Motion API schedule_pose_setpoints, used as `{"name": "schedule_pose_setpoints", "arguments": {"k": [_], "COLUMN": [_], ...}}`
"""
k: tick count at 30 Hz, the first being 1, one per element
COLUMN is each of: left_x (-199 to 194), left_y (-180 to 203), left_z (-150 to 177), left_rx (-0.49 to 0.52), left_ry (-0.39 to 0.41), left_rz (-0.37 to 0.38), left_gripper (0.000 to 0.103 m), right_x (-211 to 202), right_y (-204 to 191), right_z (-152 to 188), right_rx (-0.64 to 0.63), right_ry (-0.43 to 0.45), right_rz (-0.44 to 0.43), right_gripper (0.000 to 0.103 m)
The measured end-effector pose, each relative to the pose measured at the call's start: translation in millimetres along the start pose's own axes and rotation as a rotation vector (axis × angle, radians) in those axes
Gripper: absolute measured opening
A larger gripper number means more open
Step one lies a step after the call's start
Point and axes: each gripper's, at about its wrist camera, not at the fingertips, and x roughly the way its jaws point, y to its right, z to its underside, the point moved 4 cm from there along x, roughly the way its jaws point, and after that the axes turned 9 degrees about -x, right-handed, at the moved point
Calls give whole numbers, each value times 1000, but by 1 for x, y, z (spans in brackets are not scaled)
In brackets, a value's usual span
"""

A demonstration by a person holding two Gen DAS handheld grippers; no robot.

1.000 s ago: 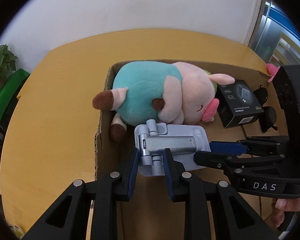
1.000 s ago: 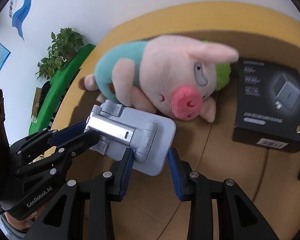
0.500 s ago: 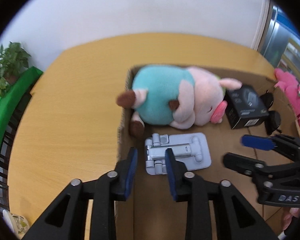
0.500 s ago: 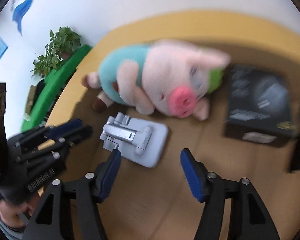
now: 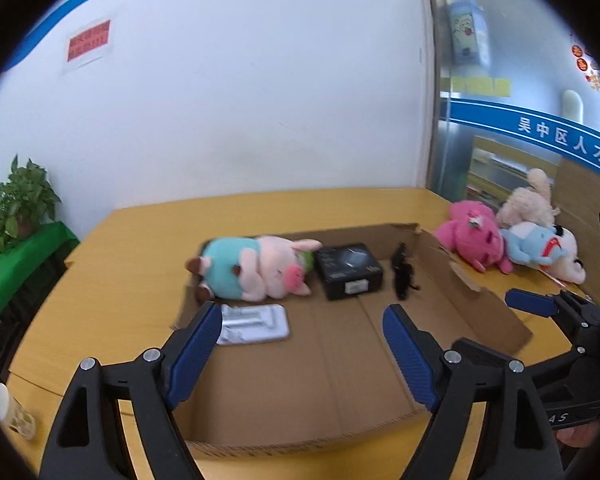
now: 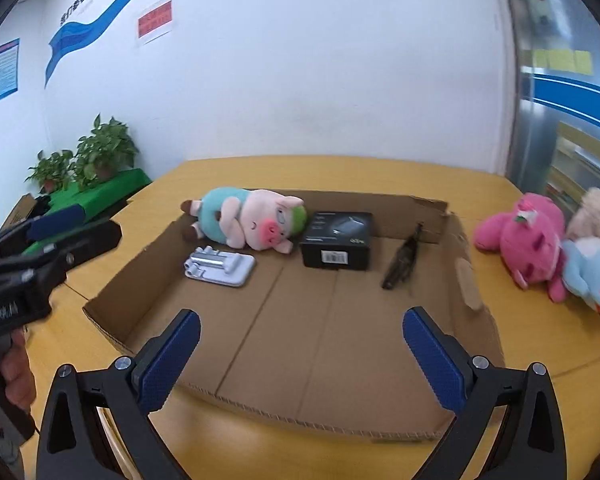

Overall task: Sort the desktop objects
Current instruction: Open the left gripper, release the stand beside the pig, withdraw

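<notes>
Fingers: left gripper (image 5: 302,326) and right gripper (image 6: 300,330) both opening wide, nothing between them.
Phone stand (image 6: 219,267): flat in the cardboard tray's (image 6: 112,322) left part, beside the pig plush (image 6: 246,220).
Charger box (image 6: 337,239): mid-back of the tray.
Unsorted plush toys (image 6: 540,236): desk's (image 6: 112,346) right edge, likely next.

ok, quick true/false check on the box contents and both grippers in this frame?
1. The grey stand lies flat in the cardboard box. True.
2. The pig plush sits outside the box. False: it lies inside, by the far wall.
3. The right gripper holds the stand. False: nothing is between its opening jaws.
4. The black box lies between pig plush and black gadget. True.
5. The left gripper grips nothing. True.
</notes>
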Motion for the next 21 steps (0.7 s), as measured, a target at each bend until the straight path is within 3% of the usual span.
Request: {"name": "schedule_pose_setpoints", "arguments": {"k": [14, 21], "left_x": [-26, -22], "left_y": [20, 24], "left_z": [14, 16], "left_rx": [10, 8], "left_ry": [29, 11], "left_rz": [-32, -12], "left_gripper": [83, 83], "right_x": [-28, -33], "right_y": [-6, -5], "right_z": [17, 17], "right_rx": [-27, -29], "right_ry": [36, 44], "right_rz": [31, 42], "right_gripper": [103, 103]}}
